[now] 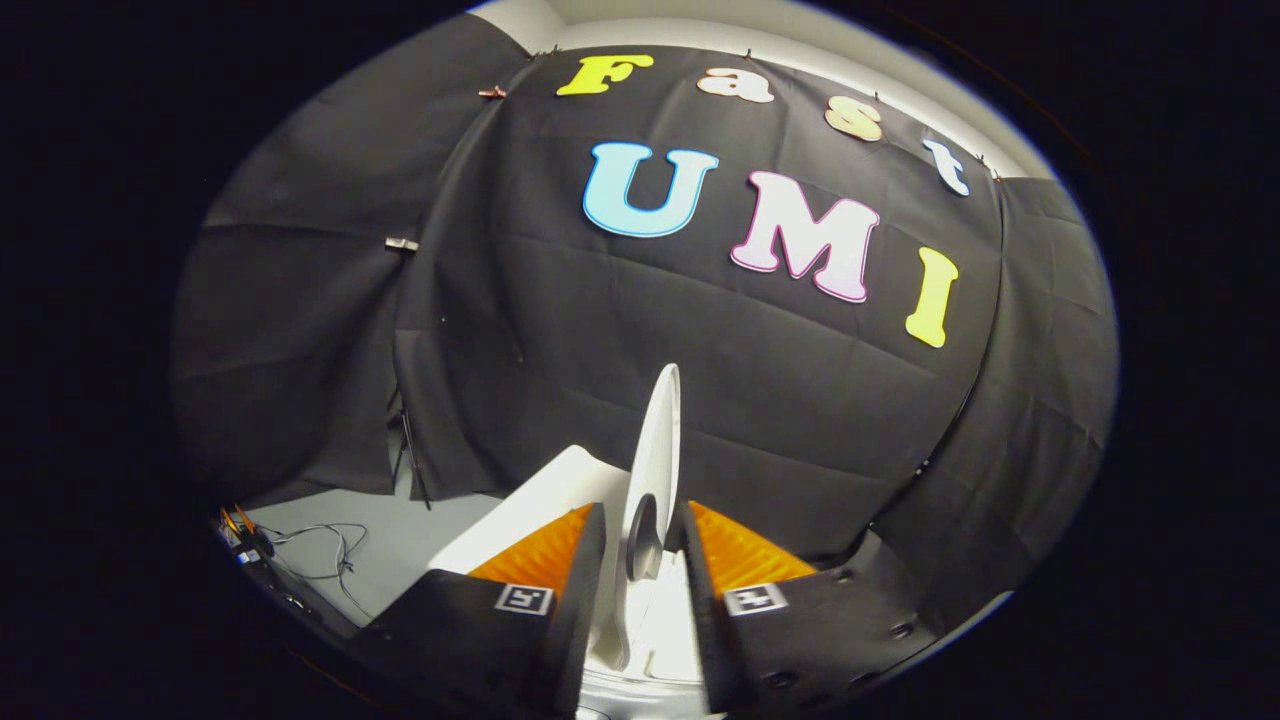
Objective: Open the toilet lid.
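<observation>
Gripper (645, 545) clamped on toilet lid (655, 460): both fingers press its thin edge from either side. Lid stands edge-on, raised near upright, rising beyond the fingers, with the white toilet body (540, 500) below left. Best to hold the pinch firm, follow the hinge arc, avoid twisting sideways; ease until it rests back.

**Dim booth, strong fisheye bend**

The light is low and even, soaked up by the creased black cloth wall (600, 330). The smooth white plastic toilet lid (657, 450) is the brightest surface, with soft sheen and no hard glare. Straight lines bow toward the rim (typical fisheye). The gripper (645, 540) fingers (545, 555) nearest the lens look slightly soft.
</observation>
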A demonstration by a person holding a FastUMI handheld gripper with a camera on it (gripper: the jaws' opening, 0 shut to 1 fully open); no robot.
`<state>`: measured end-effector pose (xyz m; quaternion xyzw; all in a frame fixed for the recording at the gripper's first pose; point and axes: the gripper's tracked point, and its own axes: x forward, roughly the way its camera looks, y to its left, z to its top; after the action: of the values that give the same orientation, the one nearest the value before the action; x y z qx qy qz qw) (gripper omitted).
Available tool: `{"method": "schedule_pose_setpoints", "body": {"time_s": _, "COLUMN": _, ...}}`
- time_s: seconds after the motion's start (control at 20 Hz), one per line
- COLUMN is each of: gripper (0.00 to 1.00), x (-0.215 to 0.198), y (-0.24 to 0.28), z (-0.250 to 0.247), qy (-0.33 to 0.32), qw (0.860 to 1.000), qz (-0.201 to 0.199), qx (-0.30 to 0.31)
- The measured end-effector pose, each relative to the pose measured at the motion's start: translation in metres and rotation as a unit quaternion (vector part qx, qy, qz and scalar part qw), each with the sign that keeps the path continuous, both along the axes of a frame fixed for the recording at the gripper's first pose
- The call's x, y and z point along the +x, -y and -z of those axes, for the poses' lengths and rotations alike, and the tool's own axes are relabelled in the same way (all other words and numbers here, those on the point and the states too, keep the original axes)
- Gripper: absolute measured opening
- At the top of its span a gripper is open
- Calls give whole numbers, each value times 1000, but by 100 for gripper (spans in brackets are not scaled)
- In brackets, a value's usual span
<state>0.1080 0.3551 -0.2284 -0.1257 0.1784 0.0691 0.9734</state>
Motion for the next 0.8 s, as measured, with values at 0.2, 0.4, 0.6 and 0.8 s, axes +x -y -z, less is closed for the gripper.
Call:
{"method": "schedule_pose_setpoints", "body": {"time_s": 0.2, "gripper": 98, "x": -6, "y": 7, "z": -42, "qy": 22, "qw": 998, "qz": -18, "qx": 53}}
{"method": "schedule_pose_setpoints", "body": {"time_s": 0.4, "gripper": 99, "x": -21, "y": 31, "z": -87, "qy": 38, "qw": 994, "qz": -38, "qx": 90}}
{"method": "schedule_pose_setpoints", "body": {"time_s": 0.6, "gripper": 98, "x": -40, "y": 75, "z": -128, "qy": 52, "qw": 990, "qz": -59, "qx": 114}}
{"method": "schedule_pose_setpoints", "body": {"time_s": 0.8, "gripper": 98, "x": -65, "y": 139, "z": -161, "qy": 74, "qw": 989, "qz": -57, "qx": 113}}
